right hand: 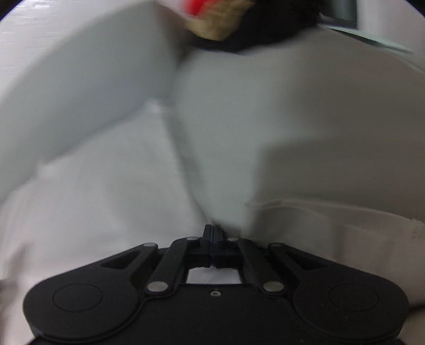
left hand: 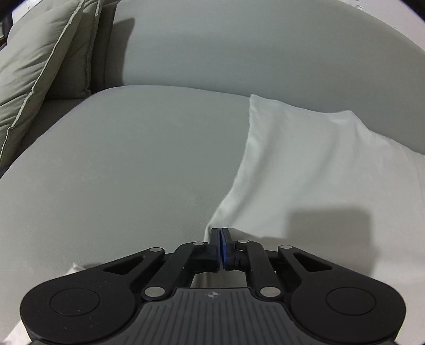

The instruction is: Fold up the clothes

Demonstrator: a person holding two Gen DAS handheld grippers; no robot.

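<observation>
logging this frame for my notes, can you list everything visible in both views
white garment: one, white, spread on the bed to the right, its near edge pinched in both tools
bed sheet: one, pale grey, covering the mattress under the garment
pillows: two at least, grey-green with piped edges, stacked at the far left of the bed
wall: pale, behind the bed
blurred dark, tan and red thing: top of the right wrist view, too blurred to name
left tool: black with blue pads, shut on the garment
right tool: black, shut on the garment
</observation>
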